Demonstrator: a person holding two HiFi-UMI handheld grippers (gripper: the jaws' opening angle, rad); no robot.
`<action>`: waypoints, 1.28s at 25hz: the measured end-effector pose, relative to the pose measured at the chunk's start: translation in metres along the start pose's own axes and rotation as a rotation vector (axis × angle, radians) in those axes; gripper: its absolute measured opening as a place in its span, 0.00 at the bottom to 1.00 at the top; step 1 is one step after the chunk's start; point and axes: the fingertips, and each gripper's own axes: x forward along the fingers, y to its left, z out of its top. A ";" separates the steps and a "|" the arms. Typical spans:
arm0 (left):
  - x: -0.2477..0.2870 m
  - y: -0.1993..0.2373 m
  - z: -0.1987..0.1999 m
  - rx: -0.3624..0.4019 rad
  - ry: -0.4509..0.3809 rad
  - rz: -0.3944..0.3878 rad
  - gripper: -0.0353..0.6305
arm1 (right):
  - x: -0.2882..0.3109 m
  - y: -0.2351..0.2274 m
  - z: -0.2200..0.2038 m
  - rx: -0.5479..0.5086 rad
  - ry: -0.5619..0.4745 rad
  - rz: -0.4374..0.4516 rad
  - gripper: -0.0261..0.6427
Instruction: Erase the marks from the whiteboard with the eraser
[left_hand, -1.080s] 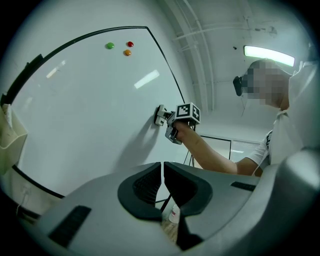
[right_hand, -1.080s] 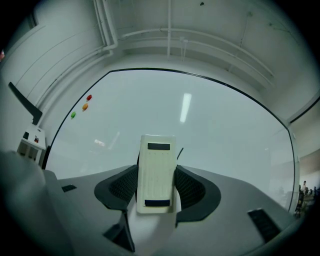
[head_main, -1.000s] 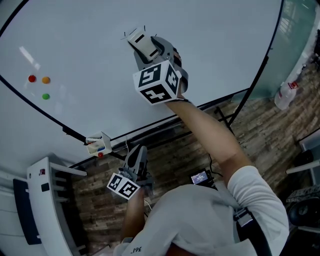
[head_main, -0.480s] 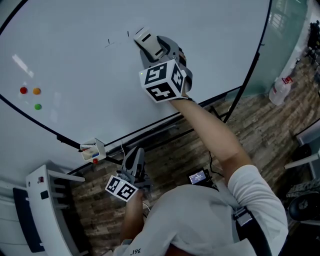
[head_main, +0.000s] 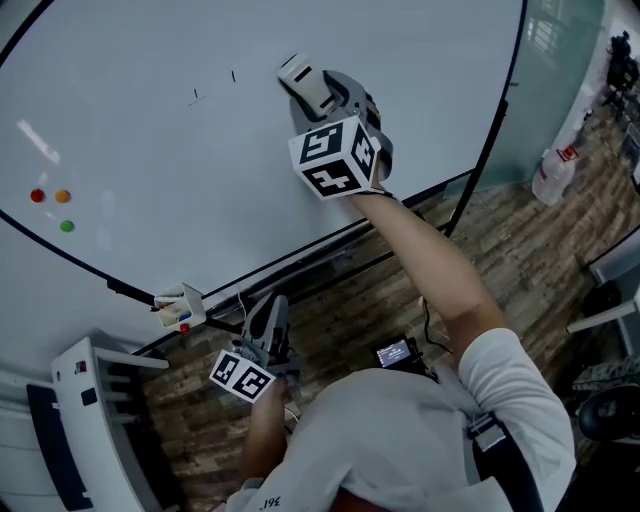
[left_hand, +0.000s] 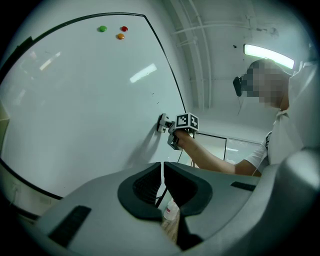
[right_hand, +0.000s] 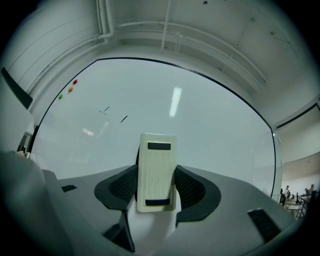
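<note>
The whiteboard (head_main: 150, 170) fills the upper head view. My right gripper (head_main: 318, 92) is shut on the cream eraser (head_main: 299, 75), whose far face rests against the board. Two short black marks (head_main: 195, 97) (head_main: 233, 75) lie just left of the eraser. In the right gripper view the eraser (right_hand: 156, 160) stands upright between the jaws of the right gripper (right_hand: 156, 176), with the marks (right_hand: 105, 110) (right_hand: 123, 118) up to the left. My left gripper (head_main: 276, 302) hangs low below the board's bottom edge, shut and empty. The left gripper view shows its jaws pressed together at the left gripper's (left_hand: 162, 172) tips.
Red (head_main: 37, 196), orange (head_main: 62, 197) and green (head_main: 67, 226) magnets sit at the board's left. A small marker holder (head_main: 178, 307) hangs at the bottom rail. A white unit (head_main: 90, 400) stands lower left, a bottle (head_main: 550, 170) on the wooden floor at right.
My right gripper has slid the eraser rightward off the two black strokes, which now show to its left. The left gripper has stayed low and still.
</note>
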 end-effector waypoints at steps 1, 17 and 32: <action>0.000 0.000 0.000 0.000 -0.001 0.002 0.08 | 0.000 -0.002 -0.001 -0.002 0.002 -0.002 0.42; -0.007 0.004 0.010 0.009 -0.021 0.025 0.08 | -0.001 -0.031 -0.018 0.015 0.040 -0.037 0.42; -0.045 0.015 0.029 0.021 -0.052 0.047 0.08 | -0.012 0.050 0.058 0.112 -0.122 0.178 0.42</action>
